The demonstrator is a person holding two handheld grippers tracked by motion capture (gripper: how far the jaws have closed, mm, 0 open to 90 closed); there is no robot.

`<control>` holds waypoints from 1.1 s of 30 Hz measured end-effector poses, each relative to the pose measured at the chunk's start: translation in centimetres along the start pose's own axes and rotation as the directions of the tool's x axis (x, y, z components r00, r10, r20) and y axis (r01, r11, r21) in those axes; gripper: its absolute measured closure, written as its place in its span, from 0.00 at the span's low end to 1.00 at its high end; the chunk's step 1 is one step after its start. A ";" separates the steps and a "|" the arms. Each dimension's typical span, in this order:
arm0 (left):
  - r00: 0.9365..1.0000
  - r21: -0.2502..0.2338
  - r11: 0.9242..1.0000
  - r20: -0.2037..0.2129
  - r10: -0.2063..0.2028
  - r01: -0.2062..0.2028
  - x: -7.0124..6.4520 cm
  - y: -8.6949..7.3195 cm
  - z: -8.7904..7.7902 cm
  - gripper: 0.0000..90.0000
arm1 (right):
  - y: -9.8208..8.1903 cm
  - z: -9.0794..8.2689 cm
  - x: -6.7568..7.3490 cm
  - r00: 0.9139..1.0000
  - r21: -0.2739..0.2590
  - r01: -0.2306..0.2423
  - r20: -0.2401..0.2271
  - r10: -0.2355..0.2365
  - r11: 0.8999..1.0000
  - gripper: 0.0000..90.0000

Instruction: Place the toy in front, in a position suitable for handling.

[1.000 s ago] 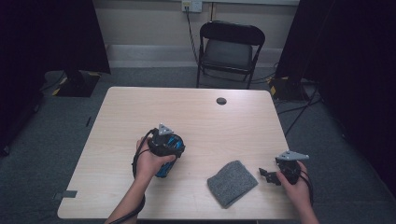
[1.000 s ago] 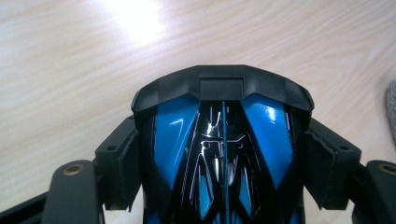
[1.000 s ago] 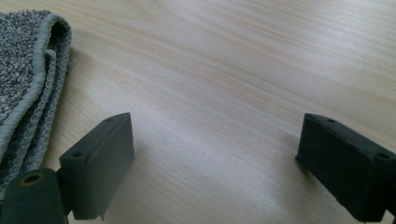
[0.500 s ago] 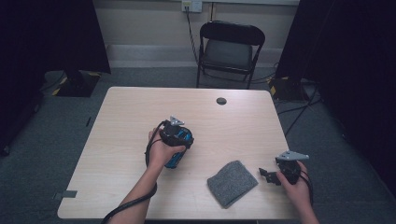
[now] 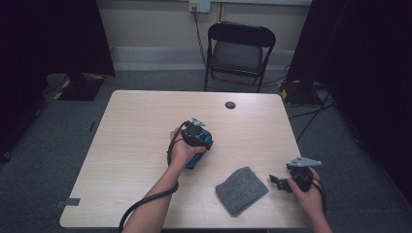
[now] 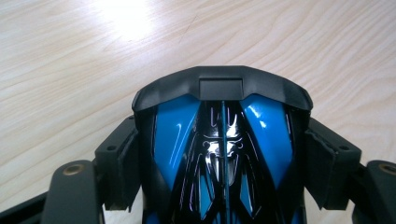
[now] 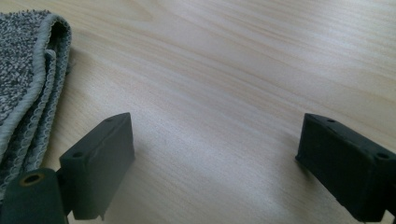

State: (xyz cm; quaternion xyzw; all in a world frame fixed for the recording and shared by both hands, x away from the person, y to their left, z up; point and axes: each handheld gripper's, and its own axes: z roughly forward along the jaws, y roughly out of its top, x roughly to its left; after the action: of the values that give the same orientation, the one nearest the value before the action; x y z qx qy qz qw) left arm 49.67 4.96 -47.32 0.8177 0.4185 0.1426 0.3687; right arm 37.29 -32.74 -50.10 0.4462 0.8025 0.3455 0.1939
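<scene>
We hold the left gripper (image 5: 190,156) w/ both pads pressed on the sides of a glossy blue-black toy car (image 6: 223,154), just above the pale wood-grain table (image 5: 136,141) near its centre. The right gripper (image 5: 279,183) rests at the front right w/ jaws wide apart & empty, beside a folded grey terry cloth (image 5: 241,190) w/ a stitched looped edge.

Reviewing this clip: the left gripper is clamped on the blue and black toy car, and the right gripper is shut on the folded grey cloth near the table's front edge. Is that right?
Not quite. The right gripper is open and empty: in the right gripper view its jaws stand wide apart over bare table, with the folded grey cloth lying off to one side, untouched. The left gripper is indeed clamped on the blue and black toy car.
</scene>
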 end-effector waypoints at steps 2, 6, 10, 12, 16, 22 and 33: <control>1.000 0.000 1.000 -0.001 0.005 -0.005 -0.2 0.1 0.6 0.28 | 0.0 0.0 0.0 1.000 0.000 0.000 0.000 0.000 1.000 0.11; 1.000 0.000 1.000 -0.002 -0.014 0.014 -0.2 0.1 1.4 0.28 | 0.0 0.0 0.0 1.000 0.000 0.001 0.000 -0.001 1.000 0.11; 1.000 -0.006 1.000 0.006 -0.023 0.024 -0.1 -0.2 1.8 0.28 | 0.0 0.0 0.0 1.000 0.000 0.001 0.000 -0.001 1.000 0.11; 0.999 -0.009 0.999 0.007 -0.031 0.031 0.0 -0.3 2.0 0.28 | 0.0 0.0 0.0 1.000 0.000 0.002 0.000 -0.002 1.000 0.11; 1.000 0.006 1.000 -0.009 -0.022 0.022 -0.1 -0.1 2.3 0.28 | 0.0 0.0 0.0 1.000 0.000 0.004 -0.001 -0.004 1.000 0.11; 0.999 0.050 0.999 -0.046 -0.004 0.007 -0.5 0.1 2.7 0.28 | 0.0 0.0 0.0 1.000 0.000 0.004 -0.002 -0.004 1.000 0.11; 0.999 0.043 0.999 -0.026 -0.027 0.028 -0.2 0.0 2.6 0.25 | 0.0 0.0 0.0 1.000 0.000 0.004 -0.002 -0.004 1.000 0.11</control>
State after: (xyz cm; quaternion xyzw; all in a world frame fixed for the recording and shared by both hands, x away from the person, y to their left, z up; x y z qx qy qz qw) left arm 50.92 3.54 -49.08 0.8176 0.4375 0.1390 0.3475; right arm 37.28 -32.74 -50.10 0.4444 0.8034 0.3457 0.1938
